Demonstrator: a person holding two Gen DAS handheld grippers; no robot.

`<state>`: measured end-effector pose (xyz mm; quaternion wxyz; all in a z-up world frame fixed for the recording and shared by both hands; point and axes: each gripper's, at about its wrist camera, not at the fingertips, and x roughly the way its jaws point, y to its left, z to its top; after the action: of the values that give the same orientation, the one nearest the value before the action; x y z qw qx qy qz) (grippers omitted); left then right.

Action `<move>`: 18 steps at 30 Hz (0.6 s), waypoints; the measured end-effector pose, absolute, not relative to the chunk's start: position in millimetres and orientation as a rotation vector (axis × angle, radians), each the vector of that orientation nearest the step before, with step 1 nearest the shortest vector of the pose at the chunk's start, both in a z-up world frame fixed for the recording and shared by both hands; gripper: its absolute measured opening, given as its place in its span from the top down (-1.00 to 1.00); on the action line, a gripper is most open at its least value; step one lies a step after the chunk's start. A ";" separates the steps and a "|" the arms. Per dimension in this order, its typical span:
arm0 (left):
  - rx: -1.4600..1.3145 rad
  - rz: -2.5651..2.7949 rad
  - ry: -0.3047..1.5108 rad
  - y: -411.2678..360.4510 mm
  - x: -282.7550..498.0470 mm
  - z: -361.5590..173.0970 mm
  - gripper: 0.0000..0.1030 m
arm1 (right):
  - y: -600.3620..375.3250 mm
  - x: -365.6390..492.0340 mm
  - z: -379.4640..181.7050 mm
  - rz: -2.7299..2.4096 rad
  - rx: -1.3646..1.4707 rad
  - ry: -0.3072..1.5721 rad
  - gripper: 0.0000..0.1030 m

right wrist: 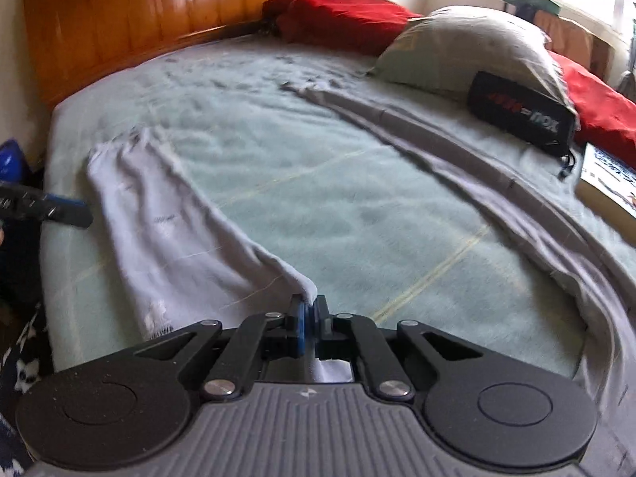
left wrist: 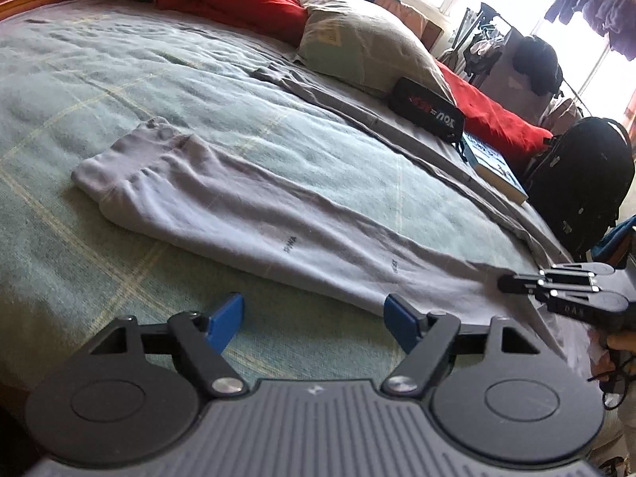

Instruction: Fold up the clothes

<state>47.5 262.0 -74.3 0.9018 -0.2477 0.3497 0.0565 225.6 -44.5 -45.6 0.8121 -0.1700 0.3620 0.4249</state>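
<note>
A long, pale grey piece of clothing (left wrist: 246, 214) lies flat on the green blanket (left wrist: 119, 79) of a bed. It looks like soft pants or a long shirt, already doubled into a narrow strip, but I cannot tell which. One end has a stretchy band and lies far up the bed. The other end is close to the person. The right gripper (right wrist: 308, 310) is squeezed tight on a corner of that near end, and the cloth makes a little peak where it is pinched. A bit of the cloth also shows behind the closed fingers. The left gripper (left wrist: 314, 318) is wide open and holds nothing. Its blue fingers (left wrist: 226, 318) hang just over the blanket, by the near edge of the cloth. The cloth looks light, thin and floppy. It will bend and droop wherever it is lifted, and it can slide on the fuzzy blanket. It will not break. I think the best places to grab it are the two corners of one end, so the edge stays straight when it is lifted. One corner is held now, and the other corner of that end sits near the open left gripper. A darker grey cloth (right wrist: 457, 159) lies apart from it, close to a pillow (right wrist: 469, 47), a black pouch (right wrist: 520, 113) and a book (right wrist: 608, 183).
</note>
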 end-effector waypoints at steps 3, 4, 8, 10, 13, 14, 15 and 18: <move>-0.529 0.113 0.712 266.4 49.0 -76.2 -0.51 | -44.1 243.4 -49.8 0.854 -0.330 0.794 0.89; -0.535 0.112 0.708 267.9 49.4 -76.9 -0.52 | -43.9 249.4 -51.2 0.836 -0.319 0.801 0.88; -0.561 0.112 0.691 275.1 50.4 -79.1 -0.53 | -43.3 273.2 -56.8 0.764 -0.274 0.827 0.77; -0.576 0.116 0.677 279.4 50.1 -79.7 -0.53 | -46.1 266.0 -53.3 0.773 -0.275 0.816 0.73; -0.624 0.130 0.651 289.4 47.5 -82.0 -0.53 | -51.9 245.9 -45.0 0.808 -0.287 0.787 0.58; -0.645 0.133 0.639 293.2 45.7 -83.1 -0.53 | -53.8 239.2 -42.2 0.820 -0.291 0.778 0.55; -0.655 0.139 0.632 296.8 46.1 -84.1 -0.53 | -55.7 232.5 -39.4 0.831 -0.295 0.768 0.52; -0.665 0.165 0.621 306.8 51.7 -87.2 -0.54 | -61.4 212.4 -31.1 0.866 -0.306 0.739 0.35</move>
<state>51.7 306.8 -87.2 0.8950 -0.3207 0.2998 0.0796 212.4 -61.4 -31.1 0.8313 -0.1445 0.3483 0.4083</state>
